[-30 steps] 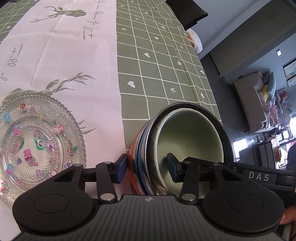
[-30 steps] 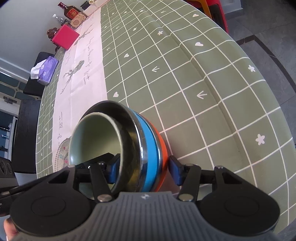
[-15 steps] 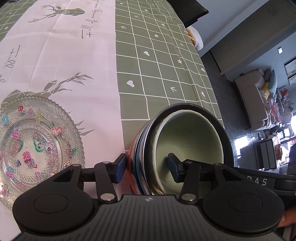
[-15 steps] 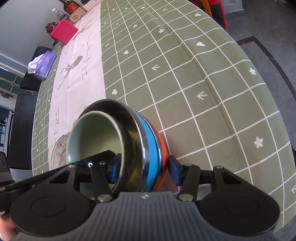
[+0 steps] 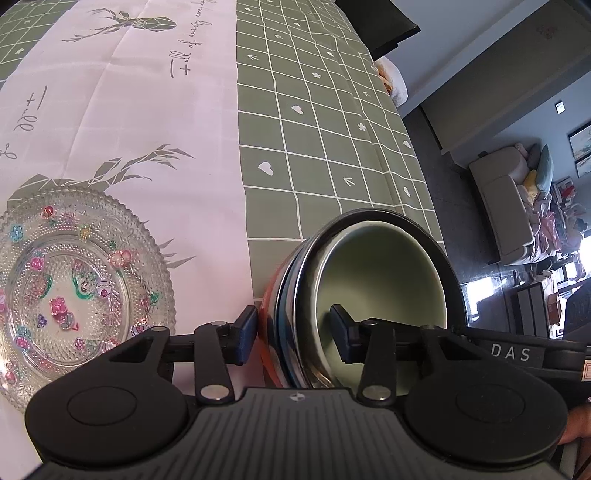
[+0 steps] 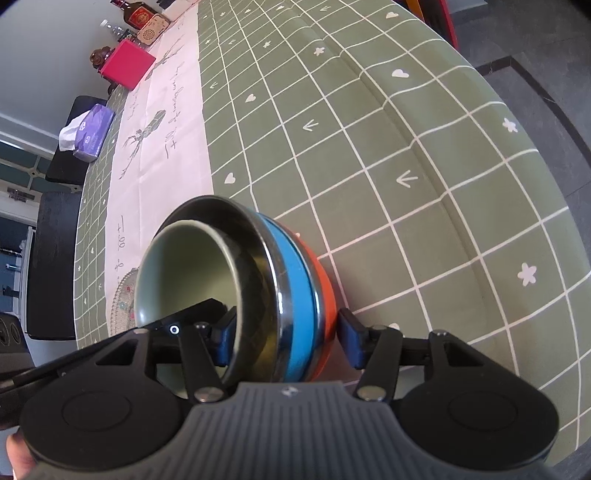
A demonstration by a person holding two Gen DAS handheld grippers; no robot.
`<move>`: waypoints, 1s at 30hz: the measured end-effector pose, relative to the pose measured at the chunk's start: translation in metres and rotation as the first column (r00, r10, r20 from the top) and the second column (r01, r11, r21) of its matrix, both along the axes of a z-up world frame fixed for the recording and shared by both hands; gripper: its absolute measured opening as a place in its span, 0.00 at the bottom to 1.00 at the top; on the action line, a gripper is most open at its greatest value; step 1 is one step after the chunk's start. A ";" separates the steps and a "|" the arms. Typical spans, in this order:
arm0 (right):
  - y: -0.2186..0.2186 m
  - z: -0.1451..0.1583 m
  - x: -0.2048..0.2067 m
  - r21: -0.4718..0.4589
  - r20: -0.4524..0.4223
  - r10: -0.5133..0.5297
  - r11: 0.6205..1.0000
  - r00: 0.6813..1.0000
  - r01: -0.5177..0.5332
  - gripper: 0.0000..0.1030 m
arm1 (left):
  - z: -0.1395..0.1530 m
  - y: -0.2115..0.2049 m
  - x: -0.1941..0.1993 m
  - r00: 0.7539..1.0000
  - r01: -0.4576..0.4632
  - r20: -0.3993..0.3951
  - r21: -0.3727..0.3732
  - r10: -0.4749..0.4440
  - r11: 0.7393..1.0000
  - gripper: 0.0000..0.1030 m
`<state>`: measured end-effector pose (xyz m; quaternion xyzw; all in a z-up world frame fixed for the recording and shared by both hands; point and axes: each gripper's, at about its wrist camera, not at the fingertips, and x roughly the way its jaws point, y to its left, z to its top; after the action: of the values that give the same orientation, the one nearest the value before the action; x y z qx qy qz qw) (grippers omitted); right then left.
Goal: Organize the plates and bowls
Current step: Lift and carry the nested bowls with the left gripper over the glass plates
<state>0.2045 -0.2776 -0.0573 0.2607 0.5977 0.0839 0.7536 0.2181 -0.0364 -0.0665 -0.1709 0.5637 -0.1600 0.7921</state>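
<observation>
A nested stack of bowls (image 5: 369, 280) is held between both grippers: a pale green bowl inside a steel one, then a blue and an orange one. My left gripper (image 5: 293, 332) is shut on the stack's rim, one finger inside the green bowl, one outside. My right gripper (image 6: 286, 341) is shut on the stack of bowls (image 6: 288, 295) from the opposite side in the same way. The stack appears tilted on its side above the tablecloth. A patterned glass plate (image 5: 70, 284) lies flat to the left; its edge also shows in the right wrist view (image 6: 123, 299).
The table has a green checked cloth (image 5: 317, 122) with a white runner (image 5: 140, 110). At its far end stand a red box (image 6: 127, 68), a purple tissue pack (image 6: 90, 133) and bottles (image 6: 133, 9). The table edge (image 5: 417, 177) drops to the floor on the right.
Both grippers keep their hold on the stack. The views have shifted a little, with the stack carried slightly along the table and the glass plate drifting lower left.
</observation>
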 end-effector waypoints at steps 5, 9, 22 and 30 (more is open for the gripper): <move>0.004 0.002 -0.002 -0.028 0.014 0.010 1.000 1.000 -0.009 0.52 | -0.007 0.005 0.003 0.999 -0.024 -0.035 -0.049 0.022 0.998 0.54; 0.003 0.002 -0.004 -0.033 0.021 0.011 0.999 1.000 -0.011 0.49 | -0.011 0.007 0.001 0.998 -0.040 -0.051 -0.087 0.035 0.995 0.56; -0.001 0.001 -0.008 -0.019 0.024 -0.030 0.999 0.999 0.031 0.46 | -0.004 0.004 -0.006 0.998 -0.053 -0.043 -0.047 0.051 0.997 0.52; 0.004 0.001 -0.009 -0.004 0.027 -0.027 1.000 0.999 0.027 0.46 | -0.001 0.008 -0.008 0.997 -0.063 -0.040 -0.032 0.062 0.997 0.51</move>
<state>0.1950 -0.2739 -0.0562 0.2659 0.5840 0.0758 0.7632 0.2104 -0.0280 -0.0671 -0.2049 0.5708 -0.1411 0.7825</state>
